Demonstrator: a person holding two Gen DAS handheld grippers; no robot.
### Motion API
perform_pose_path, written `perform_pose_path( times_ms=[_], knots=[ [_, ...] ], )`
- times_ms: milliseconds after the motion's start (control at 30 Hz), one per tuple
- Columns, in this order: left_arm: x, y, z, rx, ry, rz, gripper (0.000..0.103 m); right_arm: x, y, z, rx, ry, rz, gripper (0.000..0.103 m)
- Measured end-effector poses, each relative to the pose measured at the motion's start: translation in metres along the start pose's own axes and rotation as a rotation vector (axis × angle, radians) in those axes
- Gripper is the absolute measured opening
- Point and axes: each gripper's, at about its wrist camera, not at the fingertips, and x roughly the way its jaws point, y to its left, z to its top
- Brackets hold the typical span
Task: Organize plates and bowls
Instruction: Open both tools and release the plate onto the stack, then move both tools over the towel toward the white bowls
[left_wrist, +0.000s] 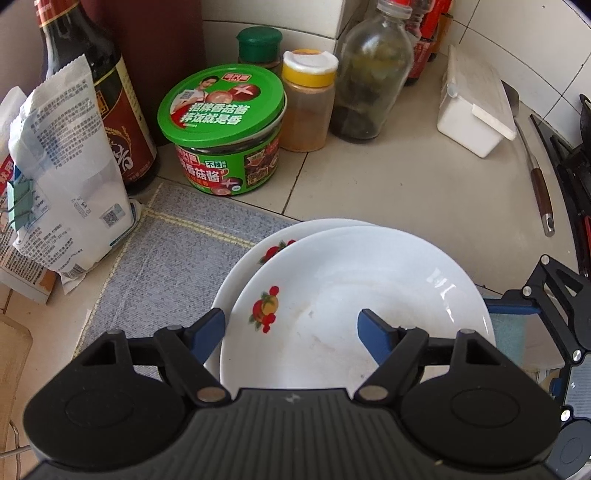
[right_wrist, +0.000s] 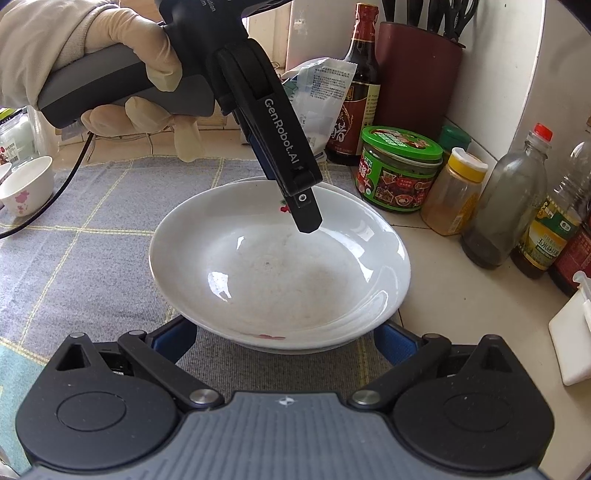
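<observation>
The left claw hangs open right over the top plate; the right claw, open too, sits at its near rim.

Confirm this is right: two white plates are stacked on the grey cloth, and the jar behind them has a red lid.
Wrong on the lid. The jar behind the stacked white plates has a green lid, as the left wrist view shows. The plates do sit stacked on the grey cloth.

A shallow white ceramic plate lies on a grey checked cloth. Beyond the plate stands a green-lidded sauce jar. The left hand-held gripper, gripped by a gloved hand, hangs above the plate's far rim. A small white flowered bowl sits far left of the plate.
</observation>
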Motion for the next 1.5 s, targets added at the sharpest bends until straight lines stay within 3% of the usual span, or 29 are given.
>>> perform_pose_path(
  times_ms=[167, 300, 433, 767, 933, 1167, 1500],
  knots=[
    [-0.005, 0.000, 0.001, -0.006, -0.013, -0.038, 0.079, 0.000, -0.001, 0.000, 0.008, -0.004, 0.007, 0.103],
    [-0.009, -0.009, -0.001, 0.030, -0.037, -0.015, 0.079, -0.003, 0.005, 0.001, -0.020, -0.027, 0.011, 0.103],
    [-0.023, -0.016, -0.006, 0.043, -0.113, 0.010, 0.085, -0.004, 0.004, 0.002, -0.016, -0.028, 0.001, 0.103],
    [-0.069, -0.035, -0.027, 0.032, -0.273, 0.113, 0.087, -0.008, 0.004, 0.003, -0.011, -0.040, 0.000, 0.103],
    [-0.097, -0.046, -0.048, -0.029, -0.349, 0.164, 0.093, -0.009, 0.006, 0.006, -0.031, -0.050, 0.019, 0.103],
    [-0.126, -0.067, -0.089, -0.140, -0.408, 0.266, 0.093, -0.010, 0.011, 0.011, -0.068, -0.060, 0.069, 0.103],
    [-0.132, -0.097, -0.155, -0.369, -0.457, 0.434, 0.095, -0.011, 0.026, 0.018, -0.136, -0.074, 0.163, 0.103]
  ],
)
